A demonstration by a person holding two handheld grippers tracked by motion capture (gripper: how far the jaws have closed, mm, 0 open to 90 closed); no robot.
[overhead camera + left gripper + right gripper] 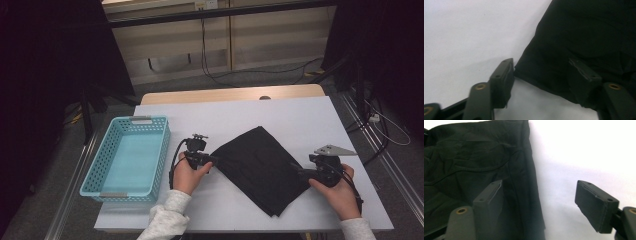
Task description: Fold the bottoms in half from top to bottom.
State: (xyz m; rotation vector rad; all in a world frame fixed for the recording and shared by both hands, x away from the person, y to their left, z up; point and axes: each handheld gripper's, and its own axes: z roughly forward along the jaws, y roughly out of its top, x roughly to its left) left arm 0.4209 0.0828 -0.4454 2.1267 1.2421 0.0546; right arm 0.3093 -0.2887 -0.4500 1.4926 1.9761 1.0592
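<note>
So the black cloth (260, 167) is lying flat-ish on the white bench (300, 120), folded into a rough square. Both grippers are sitting at opposite edges, left gripper (212, 161) and right gripper (298, 170), fingers spread open around the hems, gripping nothing yet. The teal basket (150, 165) is waiting empty, so I'd guess most of the job is still ahead.

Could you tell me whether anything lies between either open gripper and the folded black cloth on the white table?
Nothing visible does. The left gripper straddles the folded black cloth's left edge, jaws open; the right gripper does likewise at its right edge. The perforated turquoise plastic basket sits apart, left.
</note>
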